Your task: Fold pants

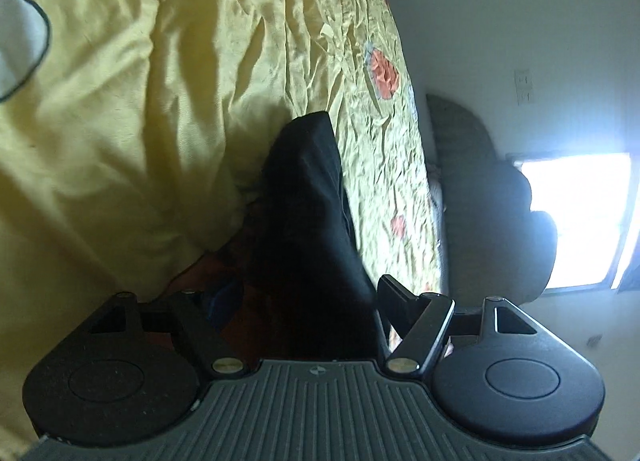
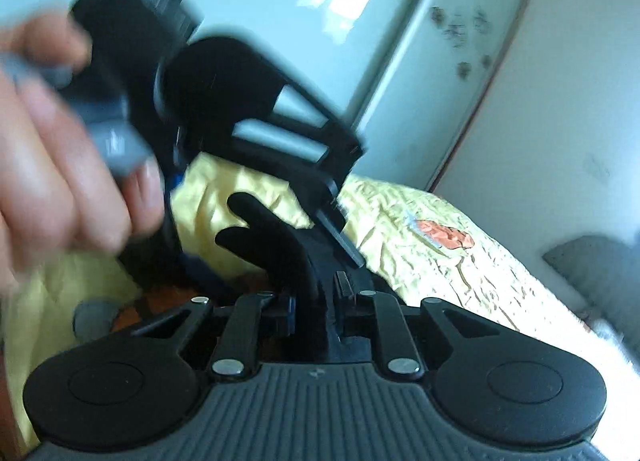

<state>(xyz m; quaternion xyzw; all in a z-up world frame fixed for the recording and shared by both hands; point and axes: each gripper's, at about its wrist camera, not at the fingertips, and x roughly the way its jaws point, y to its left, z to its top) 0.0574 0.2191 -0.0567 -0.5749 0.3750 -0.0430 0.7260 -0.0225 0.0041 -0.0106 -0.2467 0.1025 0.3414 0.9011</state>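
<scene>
Pants (image 1: 304,197) bunch between the left gripper's (image 1: 308,301) spread fingers, while the right gripper's (image 2: 320,297) fingers pinch their dark cloth, probably to lift a fold off the bed (image 1: 120,101).

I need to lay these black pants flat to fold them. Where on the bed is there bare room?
Free: the yellow bedspread left of the black pants, and its flowered strip running to the bed's edge. Crowded: near the cameras, where the left hand-held gripper, right hand-held gripper and bunched pants meet.
</scene>
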